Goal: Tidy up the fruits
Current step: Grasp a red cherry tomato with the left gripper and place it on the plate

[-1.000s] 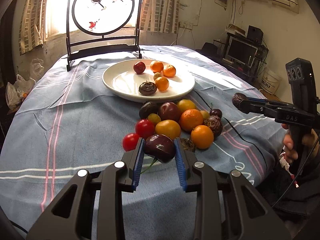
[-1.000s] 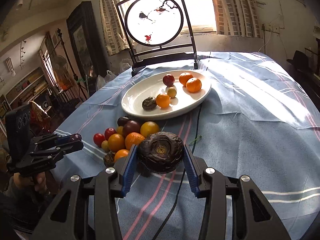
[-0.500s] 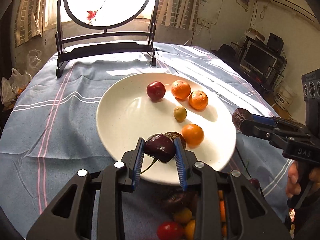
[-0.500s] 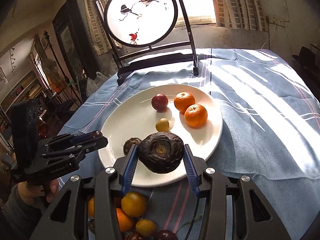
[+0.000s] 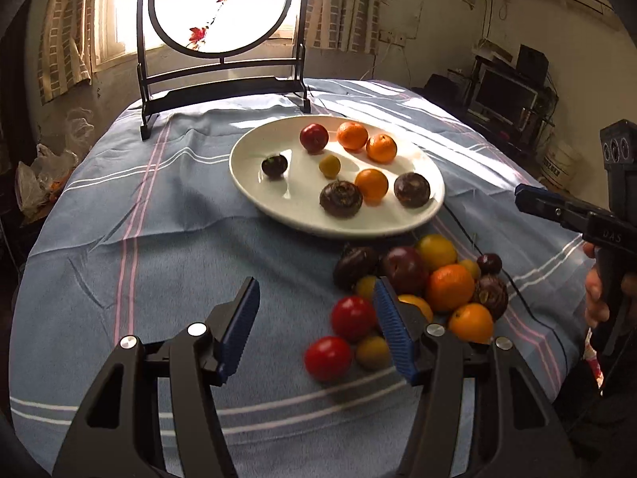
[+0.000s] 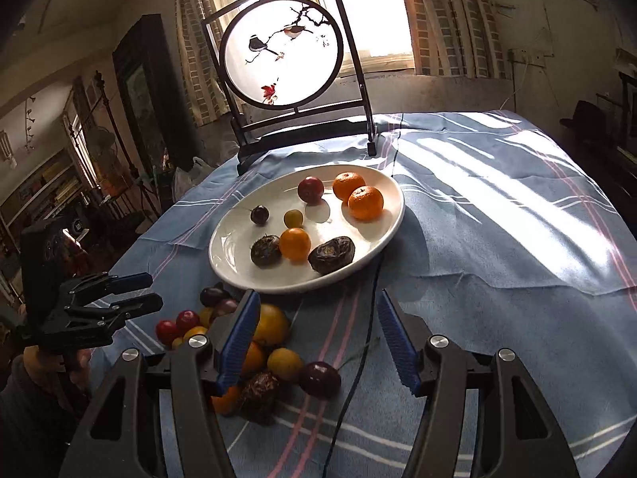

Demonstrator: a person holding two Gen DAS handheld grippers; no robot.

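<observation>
Left wrist view first: the loose pile of small red, orange, yellow and dark purple fruits point(image 5: 422, 290) sits on the blue striped tablecloth point(image 5: 167, 247) just in front of the oval white ceramic plate point(image 5: 254, 183), and the right blue pad hides part of that heap, so I can't count it properly. The plate's long axis runs left to right across the frame, with eight fruits on it, including a wrinkly dark brown round fruit point(image 5: 341, 199) beside an orange one. The left gripper point(image 5: 314, 330) has its jaws opening, about half wide, nothing between them but cloth. The other tool is cut off at the right edge. Right wrist view: same plate point(image 6: 231, 247), here slanting from lower left up to upper right, and the pile point(image 6: 254, 342) is partly behind the left pad, dim and hard to sort out. The right gripper point(image 6: 318, 338) is opening too, holding nothing, with a thin dark cable point(image 6: 370, 318) on the cloth running between its jaws. The left gripper point(image 6: 135, 292) shows off to the left, parted and bare.
</observation>
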